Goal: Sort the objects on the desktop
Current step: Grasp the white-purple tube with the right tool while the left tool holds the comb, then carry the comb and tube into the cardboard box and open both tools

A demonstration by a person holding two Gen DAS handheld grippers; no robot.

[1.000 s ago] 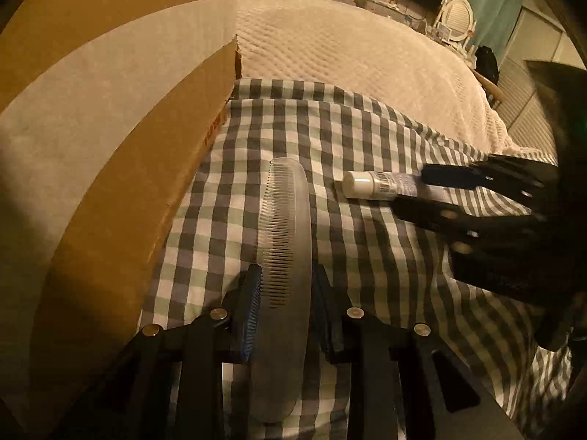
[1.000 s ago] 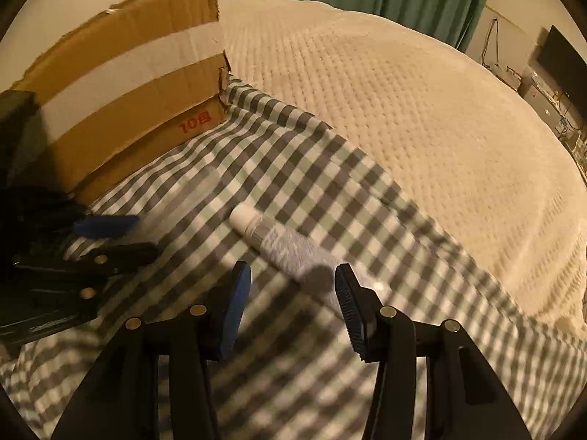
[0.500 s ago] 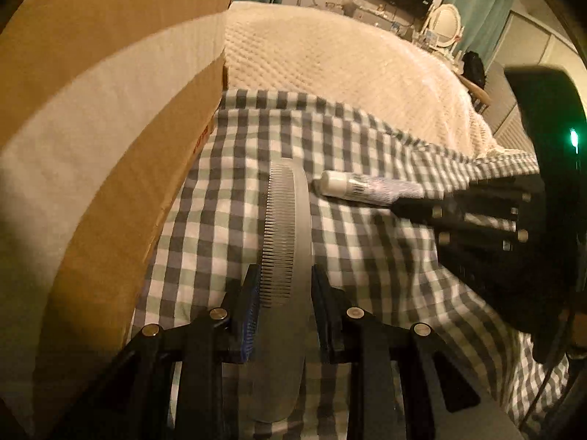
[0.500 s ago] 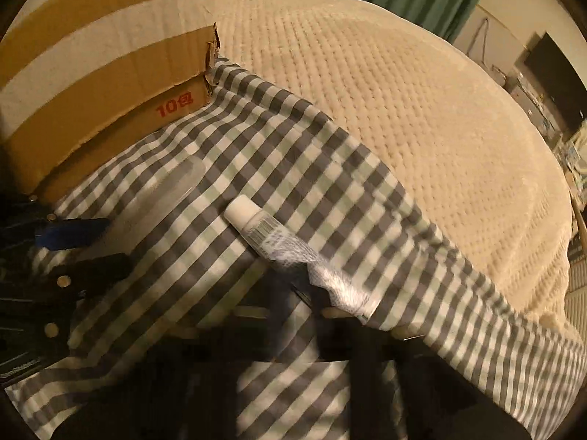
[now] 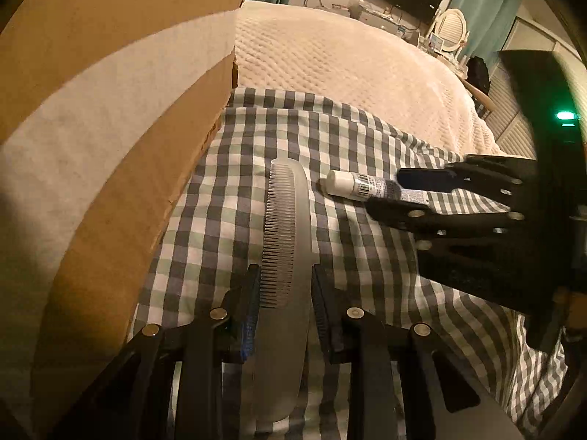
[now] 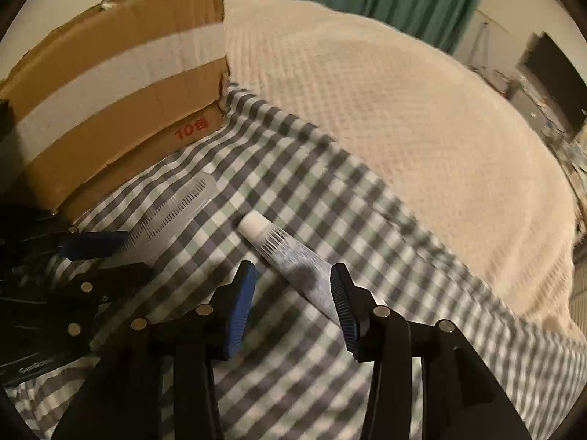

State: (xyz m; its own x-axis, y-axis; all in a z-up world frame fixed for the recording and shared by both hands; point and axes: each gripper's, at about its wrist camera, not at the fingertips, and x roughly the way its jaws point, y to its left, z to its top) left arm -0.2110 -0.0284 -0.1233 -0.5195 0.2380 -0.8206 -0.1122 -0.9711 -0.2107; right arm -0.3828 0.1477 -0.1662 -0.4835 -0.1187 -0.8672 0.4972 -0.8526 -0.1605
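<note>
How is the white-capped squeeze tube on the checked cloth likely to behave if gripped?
The white-capped squeeze tube looks soft-walled, so it would probably dent. Its round cap end may roll; its flattened tail should resist that. It probably weighs little, and the grey checked cloth may bunch if it is pushed.

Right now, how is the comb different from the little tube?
The comb is clear, flat and toothed; the tube is round, with a white cap and printed label. The comb sits clamped between the left gripper pads; the tube lies between the right gripper pads, which have just been opening, with a gap on one side. Both rest on the checked cloth.
</note>
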